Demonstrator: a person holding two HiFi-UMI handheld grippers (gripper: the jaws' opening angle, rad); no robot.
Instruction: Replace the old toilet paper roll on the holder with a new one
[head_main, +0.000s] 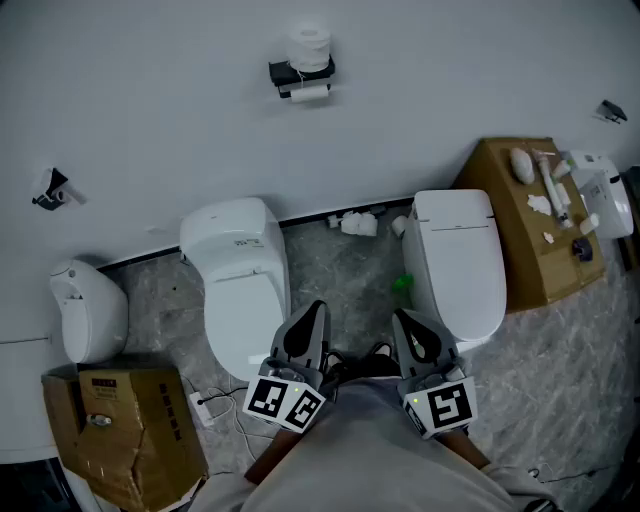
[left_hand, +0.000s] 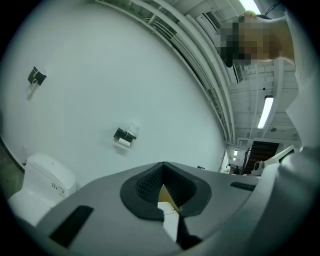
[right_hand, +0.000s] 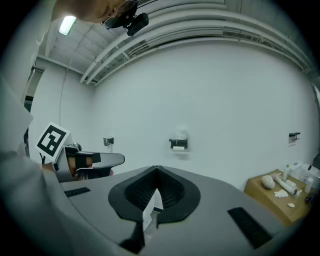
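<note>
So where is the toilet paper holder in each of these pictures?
Head view: the toilet paper holder is top centre.
Left gripper view: holder left of centre, mid-height.
Right gripper view: holder near the centre.
Shared landmark: small black wall bracket left of it in all three.

Mock-up washroom in an industrial hall: 2 white lidded toilets (head_main: 240, 290) against a bare white wall (head_main: 150, 100), exposed white ceiling pipes (right_hand: 190, 35).

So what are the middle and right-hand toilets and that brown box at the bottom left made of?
The middle toilet and the right-hand toilet look like glossy white ceramic, lids perhaps plastic: smooth, softly shiny. The brown box looks like matt cardboard: creased, dented sides.
</note>
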